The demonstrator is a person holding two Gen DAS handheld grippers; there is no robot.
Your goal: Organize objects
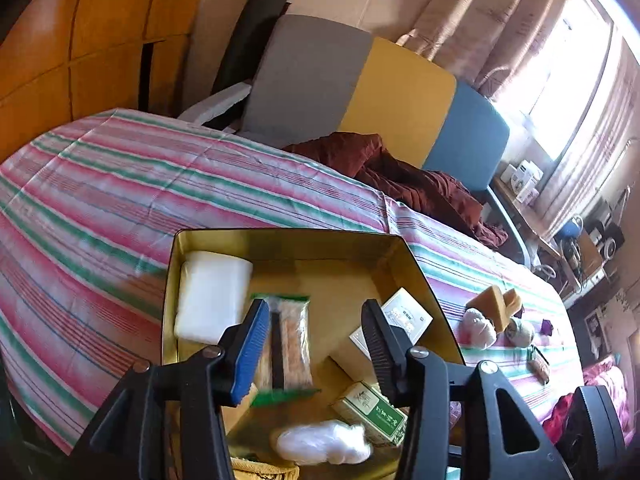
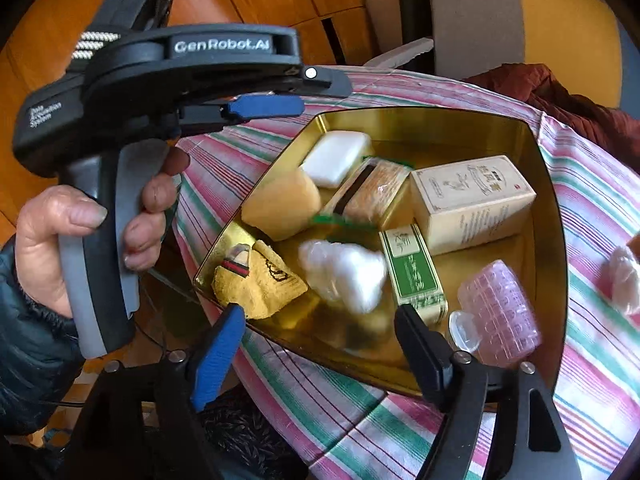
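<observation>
Right now both your tongs hang released above the gold metal tin (image 2: 554, 184) on the striped cloth-covered surface (image 1: 120, 200): left tongs (image 1: 316, 344) over the clear-wrapped biscuit packet (image 1: 294, 340), right tongs (image 2: 320, 340) empty. Inside the tin, the white soap bar (image 2: 336, 158) lies at eleven o'clock, the cream carton box (image 2: 472, 204) at two, and the pink ribbed plastic jar (image 2: 500, 312) at five.
</observation>
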